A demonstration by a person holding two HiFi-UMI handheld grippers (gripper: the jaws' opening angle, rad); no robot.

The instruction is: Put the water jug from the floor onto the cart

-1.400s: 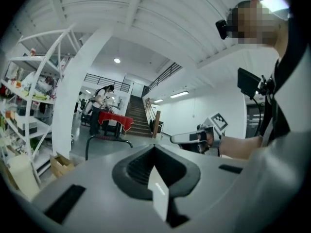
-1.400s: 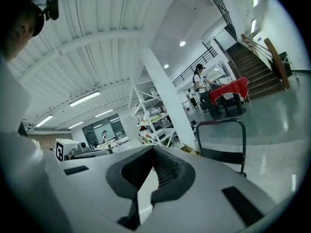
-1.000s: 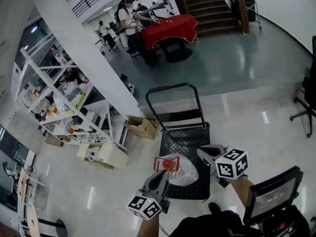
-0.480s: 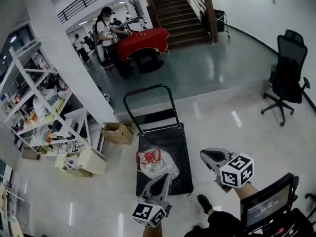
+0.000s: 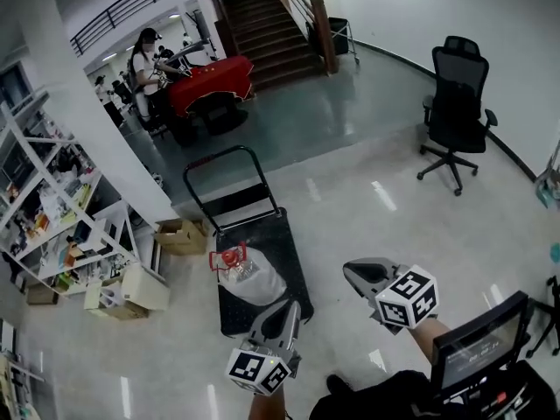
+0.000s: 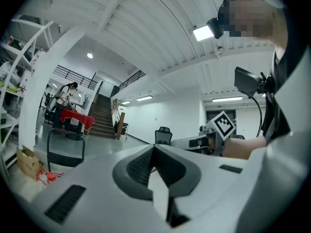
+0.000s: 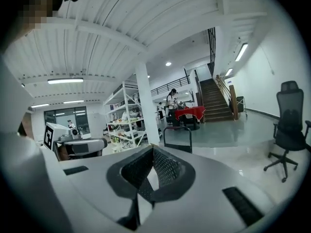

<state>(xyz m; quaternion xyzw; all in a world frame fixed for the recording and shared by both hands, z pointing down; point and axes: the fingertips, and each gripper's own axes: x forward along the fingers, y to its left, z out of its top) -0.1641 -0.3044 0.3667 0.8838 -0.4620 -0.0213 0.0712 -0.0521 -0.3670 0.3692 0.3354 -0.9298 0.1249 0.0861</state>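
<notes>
The left hand-held gripper [image 5: 291, 308] and the right hand-held gripper [image 5: 352, 270] share a smooth pale grey shell that narrows to a point. Their pads [image 7: 165, 168] are dark and finely ribbed (clearest in the gripper views). Each carries a white marker cube [image 5: 259, 370] printed with black squares. The person wears dark clothing [image 5: 376, 401] and a dark shoe [image 5: 337, 382]. The worn rig includes a black-framed screen [image 5: 479, 350] with a thin black cable [image 6: 263, 111].

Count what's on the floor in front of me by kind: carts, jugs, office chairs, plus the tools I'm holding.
cart: 1
jug: 1
office chair: 1
tools: 2, left tool and right tool
Total: 5
</notes>
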